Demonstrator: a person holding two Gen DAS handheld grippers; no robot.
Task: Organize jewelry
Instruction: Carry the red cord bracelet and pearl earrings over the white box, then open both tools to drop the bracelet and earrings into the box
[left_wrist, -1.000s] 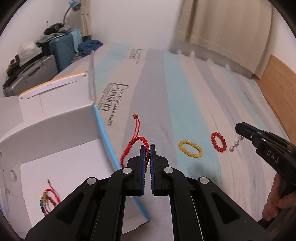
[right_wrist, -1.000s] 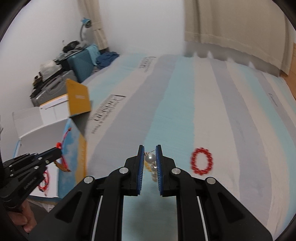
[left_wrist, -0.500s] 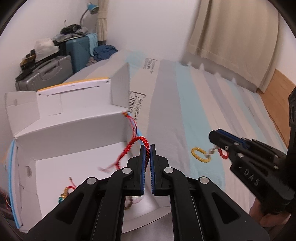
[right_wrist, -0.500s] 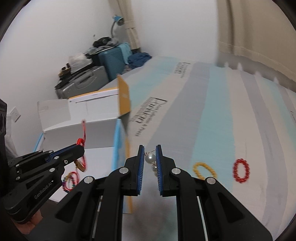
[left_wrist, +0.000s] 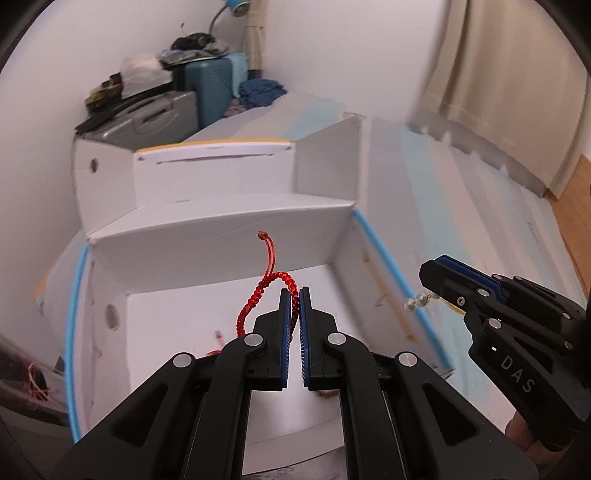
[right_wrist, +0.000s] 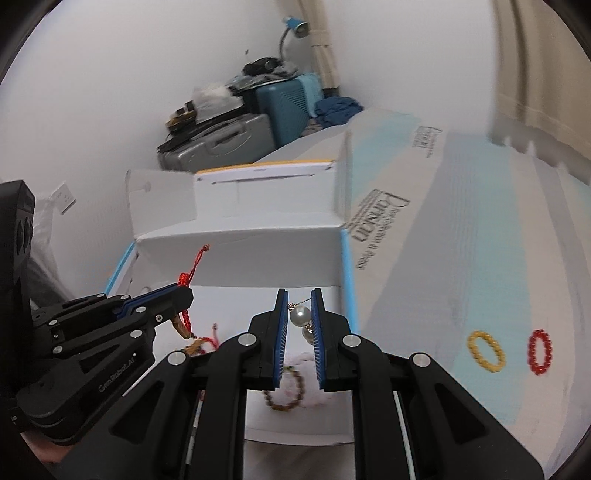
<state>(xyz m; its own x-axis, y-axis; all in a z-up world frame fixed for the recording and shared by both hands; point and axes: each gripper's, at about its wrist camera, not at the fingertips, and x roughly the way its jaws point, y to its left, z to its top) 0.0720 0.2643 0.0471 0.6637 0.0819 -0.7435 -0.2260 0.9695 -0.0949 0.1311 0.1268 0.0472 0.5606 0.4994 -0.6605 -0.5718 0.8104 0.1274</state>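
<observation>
Your left gripper (left_wrist: 294, 291) is clamped on the red beaded bracelet (left_wrist: 258, 295); its loop arches up out of the pads and the cord tail stands above them. Your right gripper (right_wrist: 299, 295) is pinched on the pearl earring (right_wrist: 300, 315), one pearl between the pads, a second hanging just under it.

What has changed: a second ago both grippers were out over the striped bed cover (right_wrist: 461, 240), the box off to the side. Now both have swung across, and each hangs over the open white box (left_wrist: 229, 229), the left about centred on its floor, the right near the blue-edged right wall. Grip on both pieces unchanged through the carry. Judgement: transport is about done; release is the step in hand.

Inside the box: a brown bead bracelet (right_wrist: 284, 391) and some red cord items already lie on the floor, partly hidden by your fingers.

Out on the bed cover, well apart from the box: yellow bead ring (right_wrist: 485, 350) and red bead ring (right_wrist: 539, 350), side by side, not yet collected. So two pieces remain after this drop, as far as shows.
</observation>
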